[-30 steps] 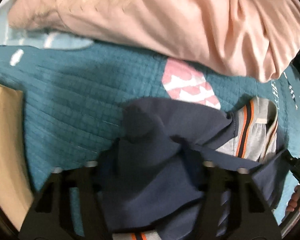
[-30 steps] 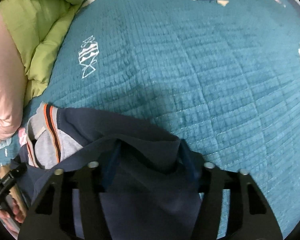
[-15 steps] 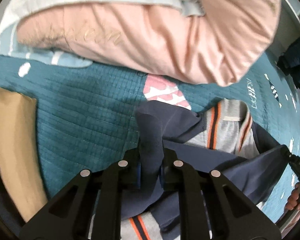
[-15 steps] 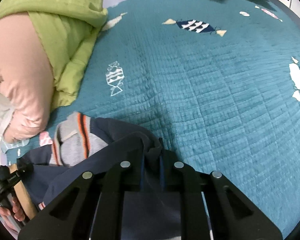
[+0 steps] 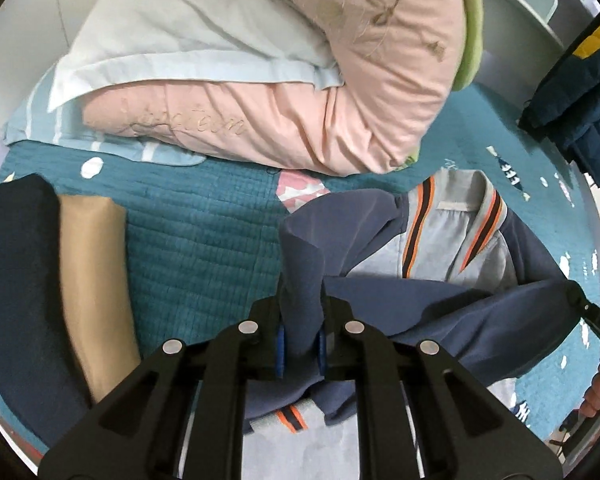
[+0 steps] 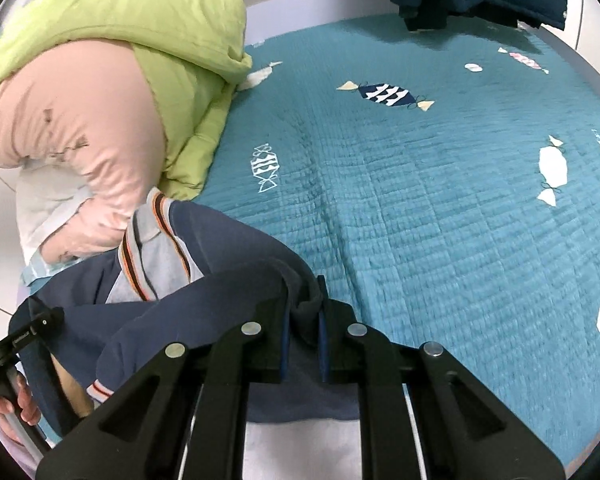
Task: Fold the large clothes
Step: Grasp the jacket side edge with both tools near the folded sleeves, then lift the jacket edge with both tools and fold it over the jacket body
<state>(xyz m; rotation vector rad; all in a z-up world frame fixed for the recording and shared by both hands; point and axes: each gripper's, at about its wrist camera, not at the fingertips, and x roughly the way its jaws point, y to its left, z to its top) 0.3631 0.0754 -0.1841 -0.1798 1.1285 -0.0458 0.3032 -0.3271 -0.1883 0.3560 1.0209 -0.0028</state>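
Left tool [image 5: 300, 344] and right tool [image 6: 303, 344], each clamped on a pinch of the navy jacket [image 5: 400, 312], hold opposite edges above the teal bed quilt [image 6: 420, 200], presumably so it hangs flat for folding.

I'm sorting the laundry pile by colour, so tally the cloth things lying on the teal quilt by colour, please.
Navy: 2, the jacket with grey lining and the folded cloth
Pink: 1, the duvet
Green: 1, the comforter
Pale blue: 1, the pillow
Tan: 1, the folded piece
Total: 6
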